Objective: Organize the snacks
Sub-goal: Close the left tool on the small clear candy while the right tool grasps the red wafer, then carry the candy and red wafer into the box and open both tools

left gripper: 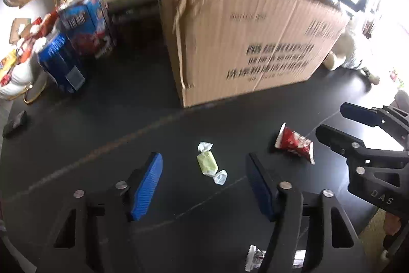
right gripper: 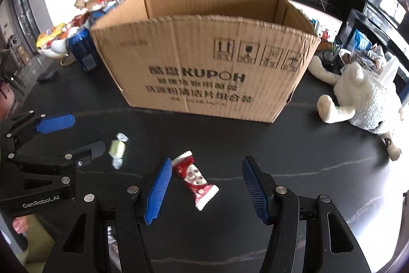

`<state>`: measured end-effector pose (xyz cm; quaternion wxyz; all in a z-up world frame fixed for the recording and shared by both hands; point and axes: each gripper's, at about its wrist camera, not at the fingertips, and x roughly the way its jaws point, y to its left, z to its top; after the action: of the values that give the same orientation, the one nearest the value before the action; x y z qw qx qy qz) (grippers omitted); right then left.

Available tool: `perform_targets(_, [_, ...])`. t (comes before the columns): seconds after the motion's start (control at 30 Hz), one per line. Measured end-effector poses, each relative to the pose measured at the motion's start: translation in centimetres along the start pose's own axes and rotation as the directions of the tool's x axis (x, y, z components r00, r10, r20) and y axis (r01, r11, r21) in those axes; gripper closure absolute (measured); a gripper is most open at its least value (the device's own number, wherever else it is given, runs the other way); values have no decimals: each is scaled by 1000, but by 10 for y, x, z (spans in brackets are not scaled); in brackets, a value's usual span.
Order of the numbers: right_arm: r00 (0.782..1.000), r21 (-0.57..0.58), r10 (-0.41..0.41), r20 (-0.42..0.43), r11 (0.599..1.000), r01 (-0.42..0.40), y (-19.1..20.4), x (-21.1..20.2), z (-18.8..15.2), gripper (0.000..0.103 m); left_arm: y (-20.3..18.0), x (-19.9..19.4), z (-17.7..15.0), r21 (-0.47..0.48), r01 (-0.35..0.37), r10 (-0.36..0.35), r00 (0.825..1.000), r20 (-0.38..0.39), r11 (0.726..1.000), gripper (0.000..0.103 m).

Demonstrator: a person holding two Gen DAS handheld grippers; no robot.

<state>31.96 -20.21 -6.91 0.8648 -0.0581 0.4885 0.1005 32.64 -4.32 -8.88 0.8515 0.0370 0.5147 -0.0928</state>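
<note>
surface: dark table (right gripper: pixel 319 170), open cardboard box (right gripper: pixel 204 63) centre frame, plush sheep (right gripper: pixel 365 104) at right | left gripper (left gripper: pixel 204 165): tilted down, jaws apart around green candy (left gripper: pixel 207 162), not touching | right gripper (right gripper: pixel 205 178): tilted down, jaws apart, empty, red snack packet (right gripper: pixel 195 178) lying between them

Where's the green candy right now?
In the left wrist view, the green candy lies on the black table between the open left gripper's fingers, left of the red snack packet.
</note>
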Motion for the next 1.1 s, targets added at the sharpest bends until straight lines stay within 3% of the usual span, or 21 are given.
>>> perform_targets(0.4, [992,10,63,-105,998,-62,1,33,-5,45,1,27,-1,-22,8,-9,999,-43,1000,57])
perform_targets(0.63, [990,4,64,-125,998,-64,3,45,-3,45,1,45,-2,-32,8,-11,996,-86,999,65])
perform_targets(0.8, [985,-2,92,-143,996,-93,7,56,0,55,3,45,-2,-34,0,-3,996,-84,999,83])
perform_targets(0.93, [984,-7,95,-152,995,-97,7,60,0,73,4,44,-2,-35,5,-8,996,-84,999,84])
perform_targets(1.1, [986,-15,84,-145,996,-87,8,58,0,79,2,44,-3,-32,9,-11,997,-83,999,84])
